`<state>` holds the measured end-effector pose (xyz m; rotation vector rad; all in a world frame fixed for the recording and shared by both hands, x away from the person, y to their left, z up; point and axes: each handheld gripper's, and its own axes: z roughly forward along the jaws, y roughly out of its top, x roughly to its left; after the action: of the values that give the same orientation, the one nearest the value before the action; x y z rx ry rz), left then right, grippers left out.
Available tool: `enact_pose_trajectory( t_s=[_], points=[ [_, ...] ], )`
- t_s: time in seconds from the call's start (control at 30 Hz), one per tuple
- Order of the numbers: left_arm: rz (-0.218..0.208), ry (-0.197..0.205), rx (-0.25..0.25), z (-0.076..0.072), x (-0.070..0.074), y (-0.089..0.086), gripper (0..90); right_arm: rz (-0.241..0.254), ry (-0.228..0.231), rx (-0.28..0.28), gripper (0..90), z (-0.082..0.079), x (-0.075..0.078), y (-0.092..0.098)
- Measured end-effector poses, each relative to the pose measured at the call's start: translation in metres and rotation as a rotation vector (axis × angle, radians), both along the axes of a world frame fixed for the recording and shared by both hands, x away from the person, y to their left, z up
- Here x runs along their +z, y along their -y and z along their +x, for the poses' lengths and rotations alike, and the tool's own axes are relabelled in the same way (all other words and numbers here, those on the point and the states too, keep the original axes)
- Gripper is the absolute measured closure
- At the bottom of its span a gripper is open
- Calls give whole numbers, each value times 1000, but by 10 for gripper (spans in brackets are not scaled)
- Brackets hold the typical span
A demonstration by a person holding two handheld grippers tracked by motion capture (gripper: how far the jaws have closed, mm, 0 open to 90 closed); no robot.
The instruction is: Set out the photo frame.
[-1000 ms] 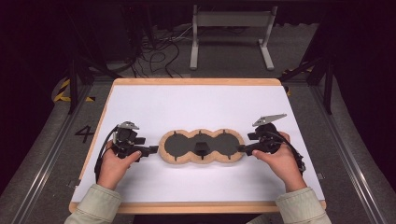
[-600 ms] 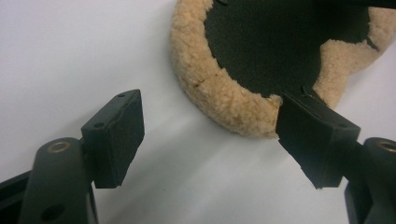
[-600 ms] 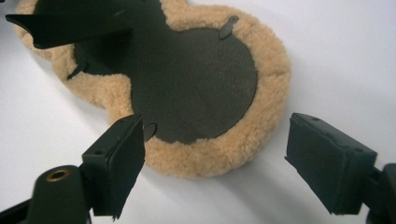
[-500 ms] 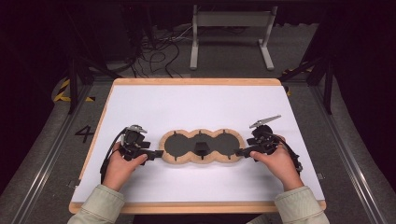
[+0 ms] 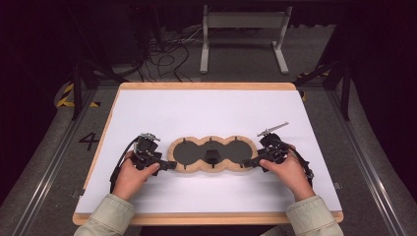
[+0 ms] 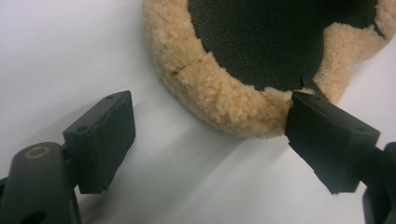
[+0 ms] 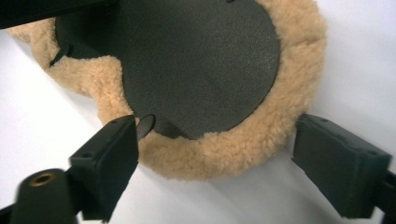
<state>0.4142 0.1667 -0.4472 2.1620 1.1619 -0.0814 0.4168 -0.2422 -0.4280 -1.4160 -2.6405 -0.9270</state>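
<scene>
The white-topped desk point(image 5: 206, 110) with its wooden edge carries one work item: a flat, three-lobed pad of tan fleece with black leather-like insets point(image 5: 212, 154). It lies flat near the middle of the desk, slightly toward the near side, with its long axis running left to right. A small dark fitting sits at its centre lobe.

Progress assessment: the pad appears fully laid out and at rest, and neither end is lifted. A person's hands bring one gripper to each end, so the work in hand is judged to be either a fresh grasp at both ends or a release just completed; the pictures do not settle which. Any lifting, folding or moving of the pad remains to be done.

The left gripper point(image 5: 169, 165) stands at the pad's left end. Its jaws have just been opening and are spread wide. In the left gripper view, one jaw tip touches the fleece rim point(image 6: 233, 102); the other stands apart on bare desk.

The right gripper point(image 5: 247, 162) stands at the right end. Its jaws have likewise just been opening and are spread wide, straddling the fleece rim point(image 7: 224, 149) without pinching it.
</scene>
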Motion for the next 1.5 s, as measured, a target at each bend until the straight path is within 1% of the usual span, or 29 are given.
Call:
enact_pose_trajectory(
  t_s=[0.07,0.13,0.17,0.2,0.23,0.27,0.3,0.37,0.4,0.43,0.47,0.5,0.6,0.73,0.77,0.8,0.83,0.87,0.9,0.93,0.97,1.0,1.1,1.3,1.37,1.4,1.43,1.47,1.5],
  points=[
    [1,1,-7,0,0,0,163,-3,-5,0,129,0,-1,-1],
    [-8,-5,-13,0,0,1,168,-15,-27,5,108,1,-5,-4],
    [-2,4,-13,0,0,1,168,-15,-27,5,108,1,-5,-4],
    [-15,1,-19,0,0,3,175,-18,-28,8,100,1,-5,-4],
    [-16,1,-30,0,-1,3,184,-21,-27,7,101,1,-5,-5],
    [-30,-10,-36,-1,-1,5,186,-19,-28,5,101,1,-5,-5],
    [-20,2,-49,-1,-1,8,184,-18,-27,4,102,1,-5,-5],
    [-12,7,-64,-2,-1,13,184,-21,-24,9,103,1,-5,-5],
    [-10,11,-66,-2,-1,14,179,-20,-24,8,104,0,-5,-5],
    [5,17,-66,-3,-1,16,172,-19,-25,8,104,0,-5,-5],
    [1,7,-65,-4,0,17,168,-19,-25,8,104,1,-5,-5],
    [7,9,-63,-4,0,17,168,-19,-24,9,104,0,-6,-5],
    [6,15,-64,-3,0,17,170,-20,-23,10,103,0,-6,-4],
    [5,20,-59,-4,0,18,170,-9,-19,6,99,0,-7,-3],
    [4,20,-58,-4,0,18,171,-4,-11,1,94,-1,-8,-3],
    [2,21,-58,-4,-1,18,172,19,6,-15,93,-3,-9,-1],
    [2,22,-58,-4,-1,18,173,41,10,-33,93,-4,-10,0],
    [2,22,-58,-4,-1,18,173,41,10,-33,93,-4,-10,0],
    [5,23,-58,-4,-1,19,173,58,7,-42,105,-4,-11,2],
    [5,23,-59,-4,-1,19,173,61,7,-44,132,-4,-10,4],
    [5,23,-59,-4,-1,19,174,51,8,-43,153,-4,-10,4],
    [8,22,-60,-3,0,19,174,38,4,-37,155,-3,-9,3],
    [9,19,-60,-3,0,19,175,26,-7,-30,155,-2,-8,2],
    [1,4,-51,-3,1,20,178,30,-22,-46,197,0,-6,3],
    [9,7,-53,-3,1,19,186,51,-35,-70,249,1,-5,7],
    [10,4,-53,-3,1,20,187,59,-36,-80,257,1,-5,8],
    [23,4,-53,-3,2,20,188,63,-36,-78,265,1,-5,9],
    [33,15,-58,-3,3,20,188,65,-34,-83,267,1,-5,9],
    [39,15,-58,-4,3,20,189,63,-31,-81,269,1,-4,9]
  ],
)
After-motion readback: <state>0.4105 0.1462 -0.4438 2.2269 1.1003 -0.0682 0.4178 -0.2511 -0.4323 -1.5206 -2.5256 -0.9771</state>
